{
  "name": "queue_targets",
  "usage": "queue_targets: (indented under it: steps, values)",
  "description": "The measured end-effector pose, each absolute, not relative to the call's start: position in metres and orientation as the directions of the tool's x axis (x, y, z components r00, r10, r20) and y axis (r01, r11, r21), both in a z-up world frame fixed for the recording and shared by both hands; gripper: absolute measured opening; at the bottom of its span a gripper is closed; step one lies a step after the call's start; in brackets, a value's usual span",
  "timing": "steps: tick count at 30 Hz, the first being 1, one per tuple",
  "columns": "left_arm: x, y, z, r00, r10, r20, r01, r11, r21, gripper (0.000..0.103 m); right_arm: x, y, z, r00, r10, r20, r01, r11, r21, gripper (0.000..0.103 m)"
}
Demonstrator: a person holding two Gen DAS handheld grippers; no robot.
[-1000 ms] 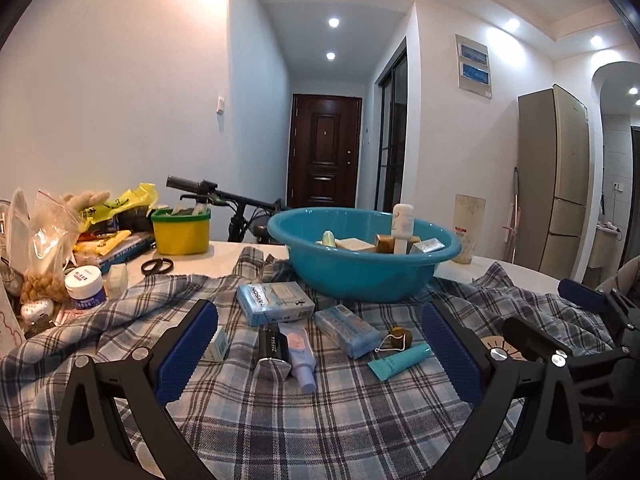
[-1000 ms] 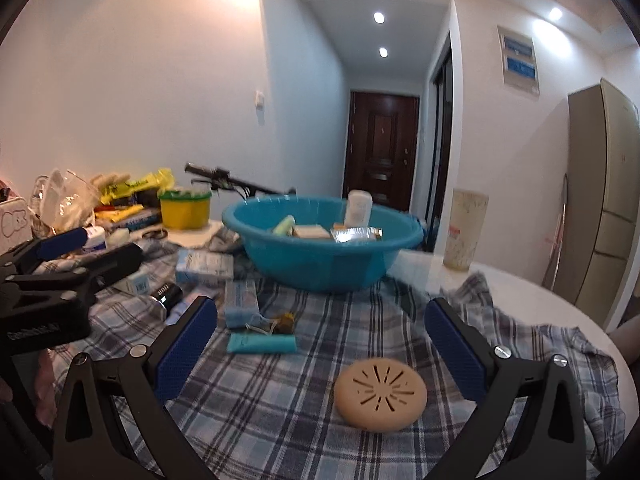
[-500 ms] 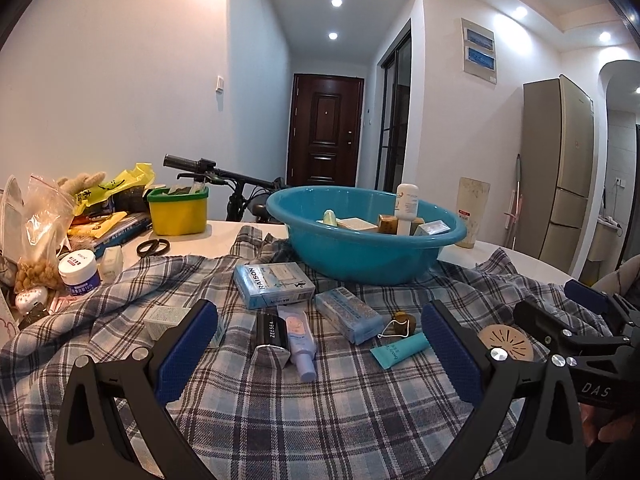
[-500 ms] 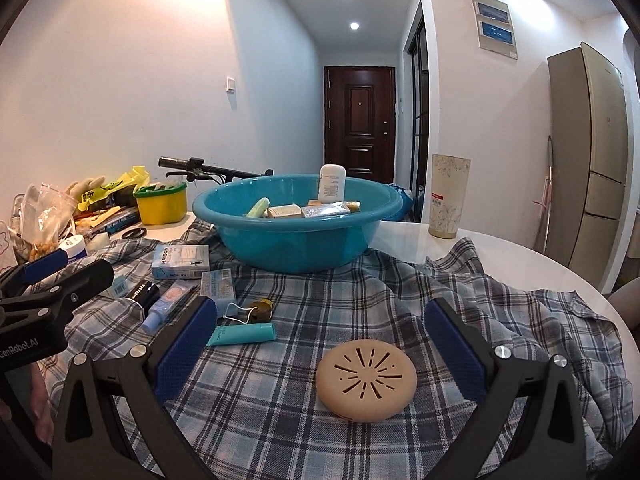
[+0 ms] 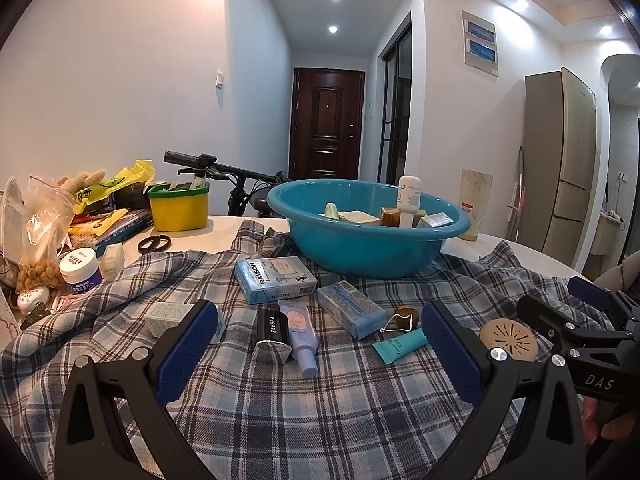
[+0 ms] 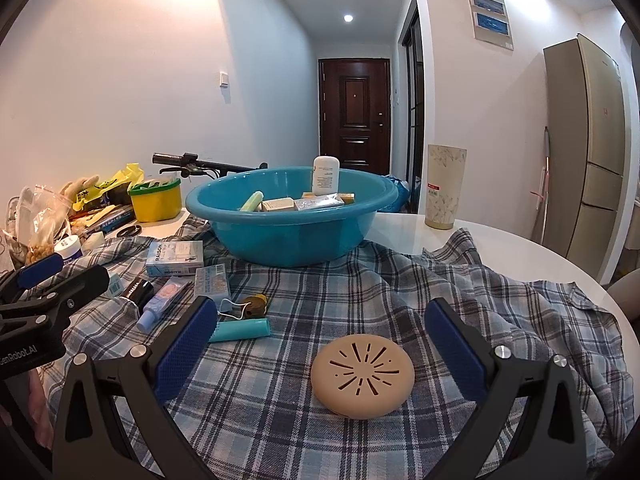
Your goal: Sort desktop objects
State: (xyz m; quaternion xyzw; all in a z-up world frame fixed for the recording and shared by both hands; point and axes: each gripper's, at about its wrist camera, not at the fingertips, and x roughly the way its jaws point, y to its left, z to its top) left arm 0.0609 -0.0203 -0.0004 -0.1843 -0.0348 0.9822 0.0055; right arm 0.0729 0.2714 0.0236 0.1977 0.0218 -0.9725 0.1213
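The round beige slotted plastic disc (image 6: pixel 362 374) lies flat on the plaid-covered tabletop (image 6: pixel 460 280), straight ahead between the wide-open right tool's (image 6: pixel 320 344) fingers, nearer it than the equally open, empty left tool (image 5: pixel 316 350).

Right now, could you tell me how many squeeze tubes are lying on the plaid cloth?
3: the black tube, the pink tube touching it, and the teal tube farther right. Others may be hidden.
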Motion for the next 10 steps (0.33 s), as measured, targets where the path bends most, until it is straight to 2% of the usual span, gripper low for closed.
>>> queue_targets:
  steps: [10]
  values:
    - [0.0589, -0.0229, -0.0034, -0.925, 0.019, -0.38, 0.011, -0.997, -0.077, 0.103, 0.0729, 0.2716, 0.0239, -0.893, -0.227, -0.389, 0.244, -0.97, 0.005, 0.103]
